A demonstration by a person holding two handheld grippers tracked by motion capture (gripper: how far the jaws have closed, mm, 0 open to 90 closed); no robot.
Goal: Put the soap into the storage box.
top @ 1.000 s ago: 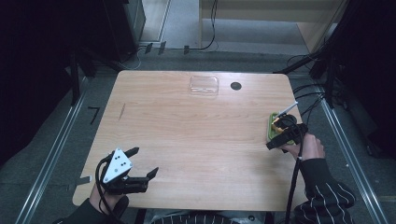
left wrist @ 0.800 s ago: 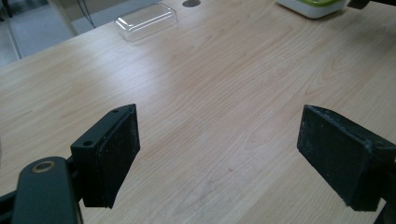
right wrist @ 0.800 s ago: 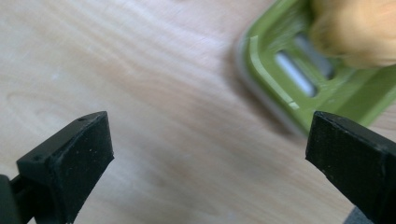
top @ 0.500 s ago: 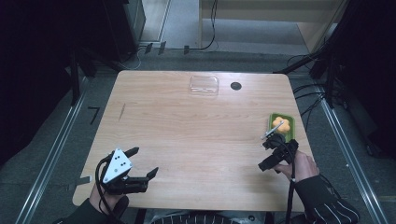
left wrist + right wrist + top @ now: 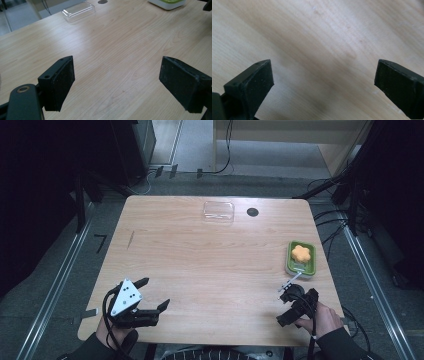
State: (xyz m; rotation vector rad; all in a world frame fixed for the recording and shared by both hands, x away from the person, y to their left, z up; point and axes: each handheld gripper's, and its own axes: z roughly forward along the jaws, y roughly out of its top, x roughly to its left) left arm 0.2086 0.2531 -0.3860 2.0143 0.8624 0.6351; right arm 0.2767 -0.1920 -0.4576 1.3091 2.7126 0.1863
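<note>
L tongs [image 5: 152, 294]: near-left corner of table, jaws wide apart, nothing btwn them; in the left gripper view both pads stand clear over bare wood.
R tongs [image 5: 288, 305]: near-right edge, held low in the person's hand, jaws spread wide in the right gripper view, w/ just wood grain btwn them; grips nothing.
Table [image 5: 210, 265]: light wood, mostly bare in the middle.
Soap [image 5: 301, 253]: orange, flower-shaped, sits inside the green dish, toward its far end; just beyond R tongs, not touching them.
Dish [image 5: 310, 270]: green w/ pale rim, right side of table near the edge; its near rim also peeks in at top of the left gripper view [image 5: 167, 4].
Lid [image 5: 218, 212]: clear plastic, lies flat at far-middle of table, well apart from dish; also at top of the left gripper view [image 5: 79, 11].
Hole [image 5: 252, 212]: small dark round spot, just right of lid.
Done (judged): soap looks placed in dish, R tongs free of it.
Left (judged): lid not yet on dish; prob. next is a reach far-middle for the lid, then carry it right and set it over the soap. L tongs idle so far.
</note>
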